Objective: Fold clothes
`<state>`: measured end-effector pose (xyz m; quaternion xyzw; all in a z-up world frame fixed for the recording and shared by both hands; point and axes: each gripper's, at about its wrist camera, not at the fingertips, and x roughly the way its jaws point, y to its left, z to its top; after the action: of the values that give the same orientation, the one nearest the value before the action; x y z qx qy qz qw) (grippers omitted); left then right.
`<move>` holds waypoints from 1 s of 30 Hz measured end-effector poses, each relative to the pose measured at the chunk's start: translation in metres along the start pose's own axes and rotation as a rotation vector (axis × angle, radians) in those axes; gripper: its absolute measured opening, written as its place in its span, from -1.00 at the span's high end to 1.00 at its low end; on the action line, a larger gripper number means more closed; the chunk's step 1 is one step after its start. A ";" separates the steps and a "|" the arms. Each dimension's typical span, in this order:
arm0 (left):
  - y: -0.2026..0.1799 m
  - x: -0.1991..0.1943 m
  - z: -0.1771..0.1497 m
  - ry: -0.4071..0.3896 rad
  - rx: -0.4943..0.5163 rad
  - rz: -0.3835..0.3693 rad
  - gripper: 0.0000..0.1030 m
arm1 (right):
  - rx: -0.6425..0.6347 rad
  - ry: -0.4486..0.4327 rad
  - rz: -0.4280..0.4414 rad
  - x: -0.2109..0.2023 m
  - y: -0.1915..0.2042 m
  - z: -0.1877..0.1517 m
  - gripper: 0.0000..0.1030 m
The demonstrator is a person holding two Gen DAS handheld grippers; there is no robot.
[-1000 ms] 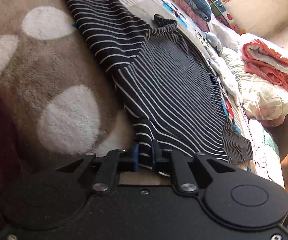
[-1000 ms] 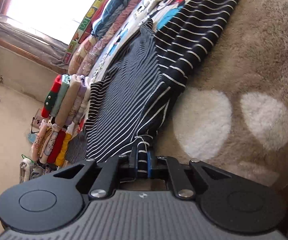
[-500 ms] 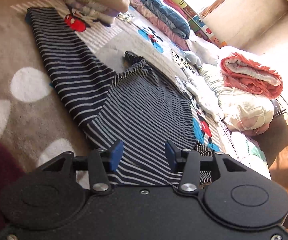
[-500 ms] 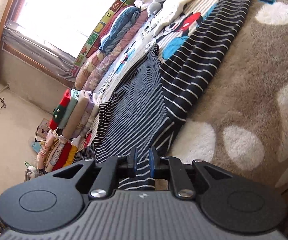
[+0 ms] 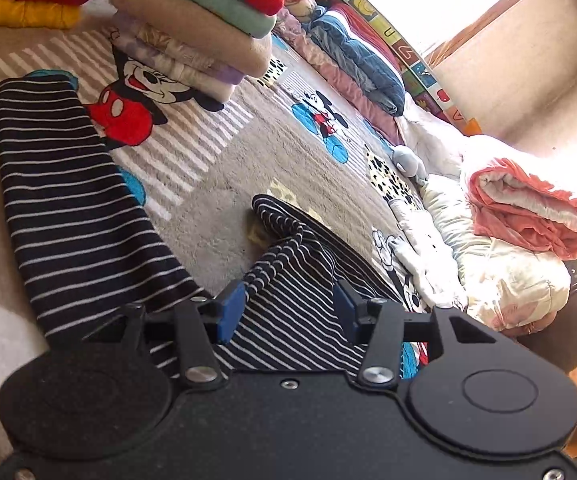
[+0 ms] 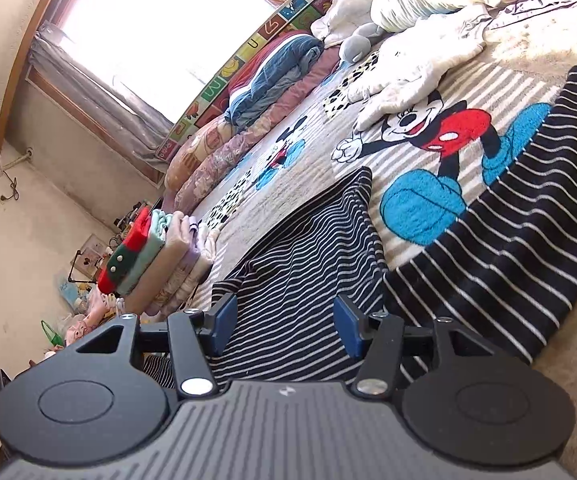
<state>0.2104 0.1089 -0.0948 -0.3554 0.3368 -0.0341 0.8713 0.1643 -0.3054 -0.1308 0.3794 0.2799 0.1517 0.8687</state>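
A black top with thin white stripes point(image 5: 288, 312) lies flat on the cartoon-print rug, one sleeve point(image 5: 72, 216) running off to the far left. My left gripper point(image 5: 286, 314) hovers above its body with the jaws opening and nothing between the blue pads. In the right wrist view the same striped top point(image 6: 296, 264) spreads below, its other sleeve point(image 6: 528, 248) stretching right. My right gripper point(image 6: 284, 326) hangs over it, jaws opening, nothing held.
A stack of folded clothes point(image 5: 192, 28) stands on the rug beyond the sleeve, with red and yellow folded items point(image 5: 28, 0) behind. Rolled bedding point(image 5: 352, 52) lines the window wall. White garments point(image 5: 428, 256) and a coral blanket bundle point(image 5: 528, 208) lie to the right.
Both grippers were shut on the striped top's hem a second ago. Each has let go, opened, and risen back from the fabric, so more of the rug and folded stack shows.
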 end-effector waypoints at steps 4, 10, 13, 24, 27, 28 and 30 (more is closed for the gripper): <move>0.004 0.042 0.028 0.014 -0.033 0.002 0.07 | -0.007 -0.017 -0.014 0.039 -0.007 0.036 -0.09; 0.022 0.099 0.053 0.052 -0.138 0.005 0.01 | -0.062 -0.012 -0.050 0.106 -0.015 0.083 -0.13; 0.027 0.121 0.061 0.081 -0.167 0.016 0.01 | -0.056 0.005 -0.061 0.133 -0.026 0.098 -0.13; 0.026 0.155 0.073 0.187 -0.194 -0.024 -0.20 | -0.009 0.101 -0.098 0.182 -0.065 0.116 -0.28; 0.025 0.162 0.070 0.197 -0.187 -0.008 -0.20 | -0.025 0.126 -0.096 0.189 -0.064 0.119 -0.30; 0.025 0.165 0.070 0.200 -0.188 -0.006 -0.20 | -0.026 0.131 -0.096 0.191 -0.064 0.118 -0.35; 0.026 0.171 0.069 0.206 -0.189 -0.004 -0.20 | -0.022 0.144 -0.093 0.195 -0.065 0.118 -0.38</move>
<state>0.3794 0.1188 -0.1716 -0.4313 0.4254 -0.0402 0.7946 0.3943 -0.3237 -0.1863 0.3445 0.3574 0.1414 0.8565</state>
